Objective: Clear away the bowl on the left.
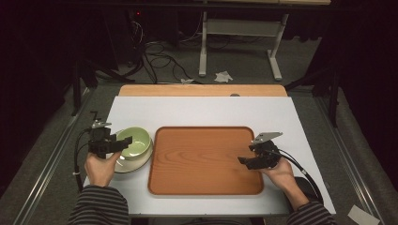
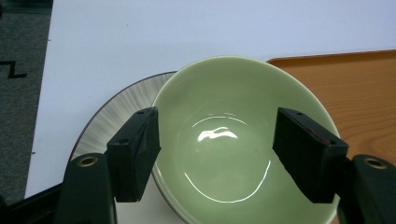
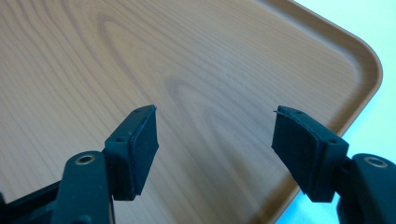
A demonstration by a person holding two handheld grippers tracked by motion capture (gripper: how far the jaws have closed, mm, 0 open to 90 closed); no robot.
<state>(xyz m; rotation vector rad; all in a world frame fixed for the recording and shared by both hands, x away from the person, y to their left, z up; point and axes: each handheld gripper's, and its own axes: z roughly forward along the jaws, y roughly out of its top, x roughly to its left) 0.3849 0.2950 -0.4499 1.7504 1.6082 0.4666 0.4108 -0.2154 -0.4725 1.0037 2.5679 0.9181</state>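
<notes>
A pale green bowl (image 1: 136, 139) sits on a white ribbed plate (image 1: 123, 167), just left of a wooden tray (image 1: 202, 159). My left gripper (image 1: 124, 142) hovers at the bowl's left side, open. In the left gripper view the bowl (image 2: 233, 93) lies between and beneath the spread jaws, with the left gripper (image 2: 215, 135) over its hollow; the plate (image 2: 112, 112) peeks out at the left and the tray (image 2: 364, 93) at the right. My right gripper (image 1: 244, 161) is over the tray's right part, open and holding nothing. In its view the right gripper (image 3: 215, 135) faces bare tray (image 3: 187, 56) near a rounded corner.
A white sheet (image 1: 202, 110) covers the wooden tabletop (image 1: 202, 90). Beyond the table, cables (image 1: 159, 56), a white table frame (image 1: 239, 28) and paper scraps (image 1: 223, 76) lie on the grey floor. Dark surroundings flank both sides.
</notes>
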